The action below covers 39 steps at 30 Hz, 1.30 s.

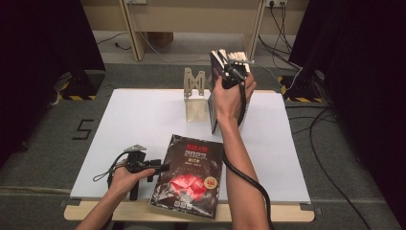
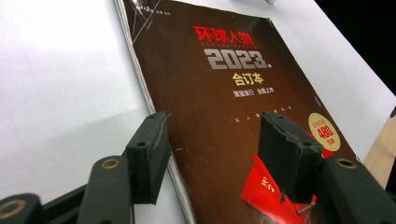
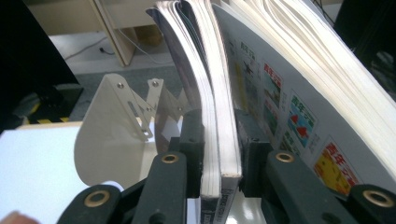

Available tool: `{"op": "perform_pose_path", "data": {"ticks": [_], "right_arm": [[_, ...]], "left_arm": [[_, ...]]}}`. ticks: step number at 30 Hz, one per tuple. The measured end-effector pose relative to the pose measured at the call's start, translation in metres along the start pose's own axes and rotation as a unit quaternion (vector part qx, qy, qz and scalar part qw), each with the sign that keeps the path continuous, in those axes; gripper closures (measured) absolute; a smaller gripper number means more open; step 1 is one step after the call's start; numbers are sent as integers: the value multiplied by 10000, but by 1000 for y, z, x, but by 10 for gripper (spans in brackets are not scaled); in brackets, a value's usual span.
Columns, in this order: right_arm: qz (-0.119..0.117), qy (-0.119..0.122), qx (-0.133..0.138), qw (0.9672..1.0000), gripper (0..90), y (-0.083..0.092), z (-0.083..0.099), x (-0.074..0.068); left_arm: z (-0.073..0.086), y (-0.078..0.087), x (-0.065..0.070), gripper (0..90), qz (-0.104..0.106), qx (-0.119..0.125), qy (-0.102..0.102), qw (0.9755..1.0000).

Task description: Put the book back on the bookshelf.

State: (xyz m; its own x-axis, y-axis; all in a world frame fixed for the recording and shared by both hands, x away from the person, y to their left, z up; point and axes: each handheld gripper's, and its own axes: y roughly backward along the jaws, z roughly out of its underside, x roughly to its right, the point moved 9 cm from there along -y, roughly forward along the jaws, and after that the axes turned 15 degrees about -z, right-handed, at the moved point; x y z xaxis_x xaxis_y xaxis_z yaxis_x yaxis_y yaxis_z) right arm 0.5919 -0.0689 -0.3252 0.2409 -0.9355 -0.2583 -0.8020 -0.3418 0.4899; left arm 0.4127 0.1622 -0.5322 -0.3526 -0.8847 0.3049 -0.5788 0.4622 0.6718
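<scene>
The right gripper (image 3: pixel 219 154) has its two black pads (image 3: pixel 194 154) pressed on either side of a pair of thin books (image 3: pixel 219 140) standing upright. The jaws are drawn in narrow, one pad flat against the outer cover on each side, so the pair is pinched between them. Both books are slim paperbacks with pale page edges, and their tops fan apart a little above the grip. Just beside them stands a thicker volume (image 3: pixel 299 93), its grey cover printed with small coloured squares and its pages splaying outward.

From the high view the right gripper (image 1: pixel 233 72) is raised at the far edge of the white table (image 1: pixel 134 120), gripping the upright books (image 1: pixel 214 91) from above, the hand wrapped round its handle. Beside them sits a cream metal bookend (image 1: pixel 194 96) with a cut-out bracket.

The left gripper (image 2: pixel 212 140) rests low near the front of the table, its jaws standing wide with nothing pressed between them. Its pads (image 2: pixel 154 149) straddle the near left edge of a dark magazine (image 2: pixel 224 93) lying flat; whether they touch the cover I cannot tell. The magazine (image 1: pixel 189 175) is glossy brown-black with red and silver lettering, "2023", a red shape low on the cover and a round pale sticker.

The spines of the gripped books are cut off at the bottom of the right gripper view, and their titles are unreadable.
</scene>
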Motion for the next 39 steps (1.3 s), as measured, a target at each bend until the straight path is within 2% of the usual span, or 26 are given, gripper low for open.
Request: {"op": "perform_pose_path", "data": {"ticks": [4, 9, 21, 27, 31, 34, 39], "right_arm": [[1, 293, 67, 9995, 698, 1, 3, -2], [-68, 400, 82, 9991, 643, 3, 5, -4], [-169, 559, 89, 9983, 604, 8, 14, -10], [-254, 539, 55, 9982, 594, 8, 20, -8], [-282, 544, 128, 9980, 634, 9, 22, -6], [-387, 362, -7, 9986, 689, 5, 27, -4], [-227, 252, -13, 9994, 760, 5, 27, 0]], "left_arm": [[1, 0, 1, 424, 14, -5, -11, 10000], [0, 0, 1, 423, 3, -1, 5, 10000], [0, 1, 0, 422, -1, 18, 14, 10000], [0, 1, 1, 422, 11, 3, -6, 10000], [1, 0, 1, 422, 11, -11, 3, 10000], [1, 0, 2, 422, 0, -10, -15, 10000], [1, 0, 1, 422, 5, 0, 2, 10000]]}}
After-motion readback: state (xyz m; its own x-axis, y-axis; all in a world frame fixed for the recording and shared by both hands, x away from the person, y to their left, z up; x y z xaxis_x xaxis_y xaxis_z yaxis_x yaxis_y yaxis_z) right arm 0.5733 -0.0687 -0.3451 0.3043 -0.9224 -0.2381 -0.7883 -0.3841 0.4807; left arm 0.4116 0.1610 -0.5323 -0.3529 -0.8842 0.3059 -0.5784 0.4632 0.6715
